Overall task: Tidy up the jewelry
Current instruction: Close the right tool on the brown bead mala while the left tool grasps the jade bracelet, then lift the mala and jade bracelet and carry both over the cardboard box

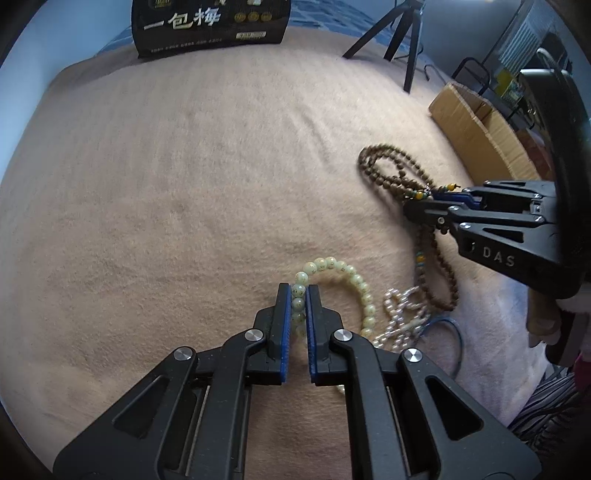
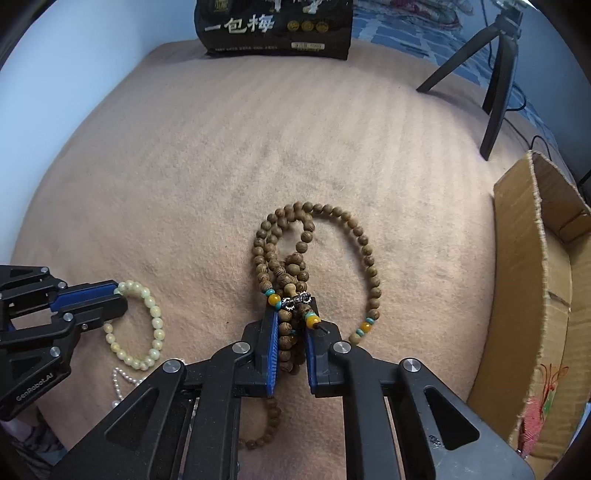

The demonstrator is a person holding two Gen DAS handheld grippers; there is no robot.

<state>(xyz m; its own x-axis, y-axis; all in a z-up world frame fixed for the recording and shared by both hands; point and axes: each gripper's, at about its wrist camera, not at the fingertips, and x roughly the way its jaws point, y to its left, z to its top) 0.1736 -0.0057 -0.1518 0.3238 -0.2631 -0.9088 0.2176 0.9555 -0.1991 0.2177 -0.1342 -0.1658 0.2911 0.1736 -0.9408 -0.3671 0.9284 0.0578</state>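
A pale green bead bracelet (image 1: 341, 271) lies on the tan blanket (image 1: 184, 184), and my left gripper (image 1: 298, 291) is shut on its left arc. The same bracelet (image 2: 155, 325) and the left gripper (image 2: 120, 295) show at the left of the right wrist view. A long brown wooden bead necklace (image 2: 332, 221) with orange and turquoise beads lies coiled in loops. My right gripper (image 2: 291, 314) is shut on a bundle of its strands. From the left wrist view, the right gripper (image 1: 421, 206) pinches the necklace (image 1: 388, 166) at the right. A white pearl strand (image 1: 402, 314) lies beside the bracelet.
A black snack bag (image 2: 277, 26) stands at the blanket's far edge. An open cardboard box (image 2: 535, 277) sits to the right, off the blanket. A black tripod (image 2: 495, 74) stands at the back right. A blue ring (image 1: 458, 336) lies near the pearls.
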